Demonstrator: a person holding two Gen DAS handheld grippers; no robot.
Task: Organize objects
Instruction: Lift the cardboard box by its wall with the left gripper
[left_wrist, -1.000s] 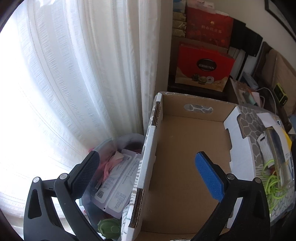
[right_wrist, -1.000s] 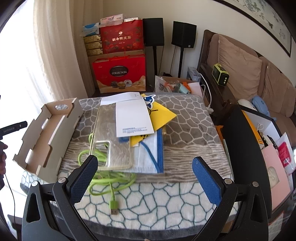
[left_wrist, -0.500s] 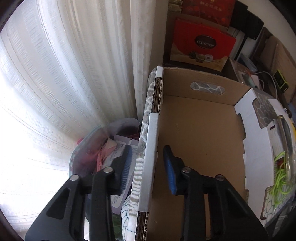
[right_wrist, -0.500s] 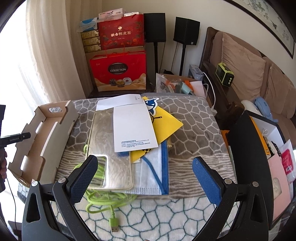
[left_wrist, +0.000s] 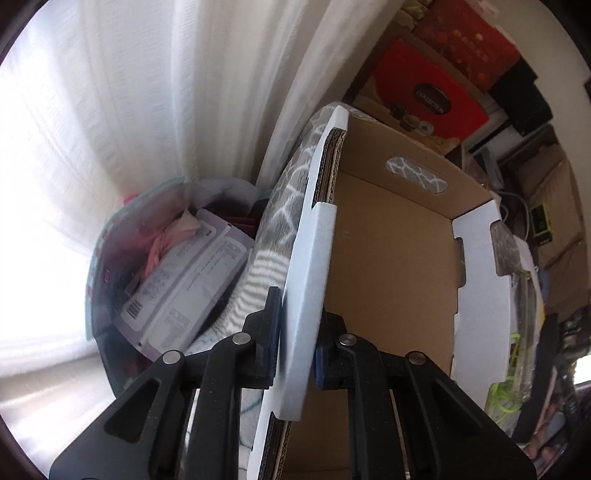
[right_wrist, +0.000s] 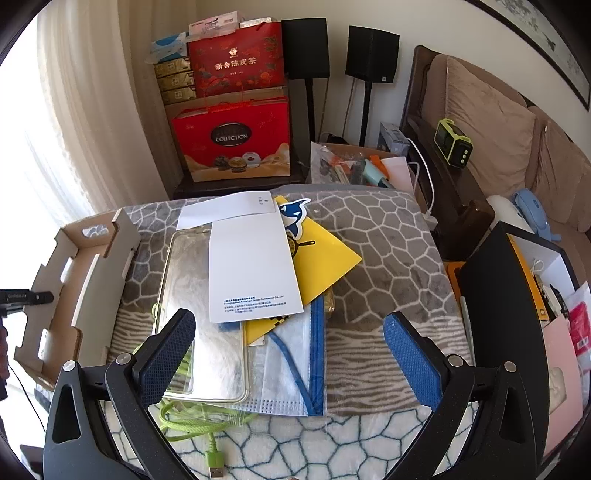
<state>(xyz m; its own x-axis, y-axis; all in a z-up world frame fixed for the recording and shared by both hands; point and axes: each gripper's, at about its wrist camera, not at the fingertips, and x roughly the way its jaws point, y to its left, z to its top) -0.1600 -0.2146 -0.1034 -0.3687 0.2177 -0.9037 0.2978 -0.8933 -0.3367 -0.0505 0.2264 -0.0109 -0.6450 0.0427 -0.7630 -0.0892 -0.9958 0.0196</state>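
The shallow brown cardboard tray with white outer faces (right_wrist: 70, 291) sits at the left edge of the counter covered in a grey-and-white patterned cloth (right_wrist: 388, 251), and we have our left hand-held gripper (left_wrist: 295, 347) clamped on its near side wall, one pad on each face. Our right hand-held gripper (right_wrist: 288, 354) hangs with its fingers wide apart and nothing between them, above the pile beside the tray: a clear plastic phone case (right_wrist: 207, 314), a white printed card (right_wrist: 251, 269), a yellow sheet with a shark sticker (right_wrist: 321, 258), a blue-edged face mask (right_wrist: 295, 373) and a lime-green charging cable (right_wrist: 195, 417). We judge the main risk to be the tray: held by one thin wall near the edge, it could twist, buckle or tip off toward the clear bag of papers (left_wrist: 166, 273) below. The stacked flat items may also slide apart if we pinch only the top one.
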